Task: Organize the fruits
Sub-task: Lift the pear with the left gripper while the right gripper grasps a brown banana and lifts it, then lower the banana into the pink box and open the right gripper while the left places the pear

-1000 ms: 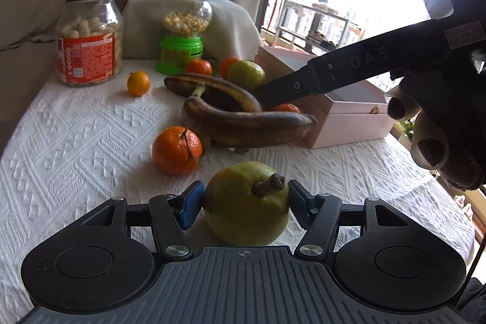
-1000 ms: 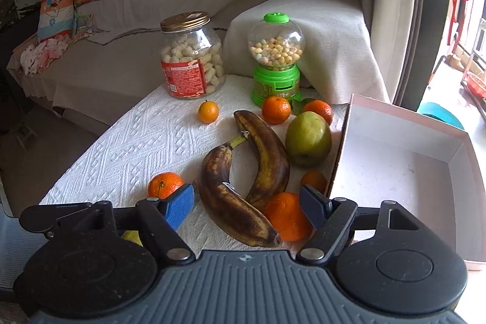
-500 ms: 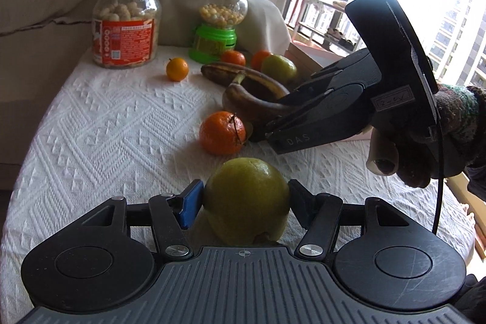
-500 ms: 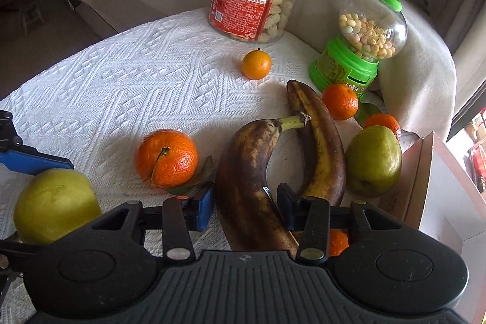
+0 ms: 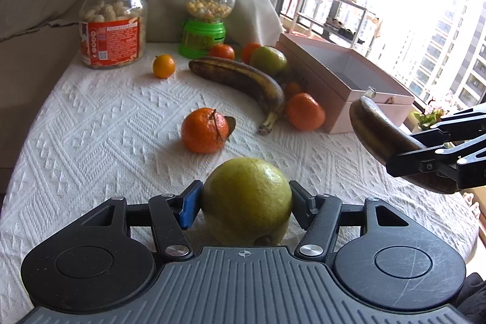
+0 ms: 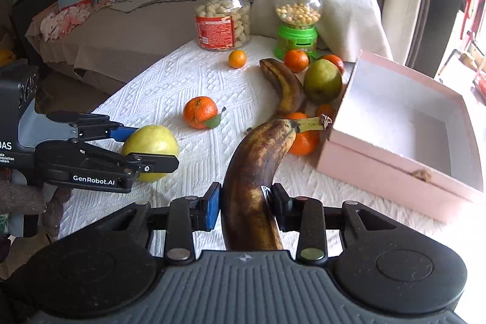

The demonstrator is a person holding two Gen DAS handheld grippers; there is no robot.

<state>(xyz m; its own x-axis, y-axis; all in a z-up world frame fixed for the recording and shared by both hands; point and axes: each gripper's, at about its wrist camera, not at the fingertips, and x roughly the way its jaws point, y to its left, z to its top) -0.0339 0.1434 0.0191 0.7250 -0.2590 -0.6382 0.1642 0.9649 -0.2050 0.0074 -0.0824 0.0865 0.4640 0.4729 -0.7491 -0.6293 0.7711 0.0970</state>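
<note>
Brown-black skin covers most of the overripe banana (image 6: 258, 172), which is clamped at mid-body by the right gripper (image 6: 245, 204) and held above the white tablecloth (image 6: 170, 87), stem toward the pink box (image 6: 401, 172). Flesh is judged soft and easily bruised; a light squeeze at the thick middle is advised, never the stem. A yellow-green pear (image 5: 246, 201) is gripped across its widest part by the left gripper (image 5: 244, 202); it is judged firm, heavier, smooth-skinned. 1 banana (image 5: 243, 79) is left lying on the cloth.
</note>
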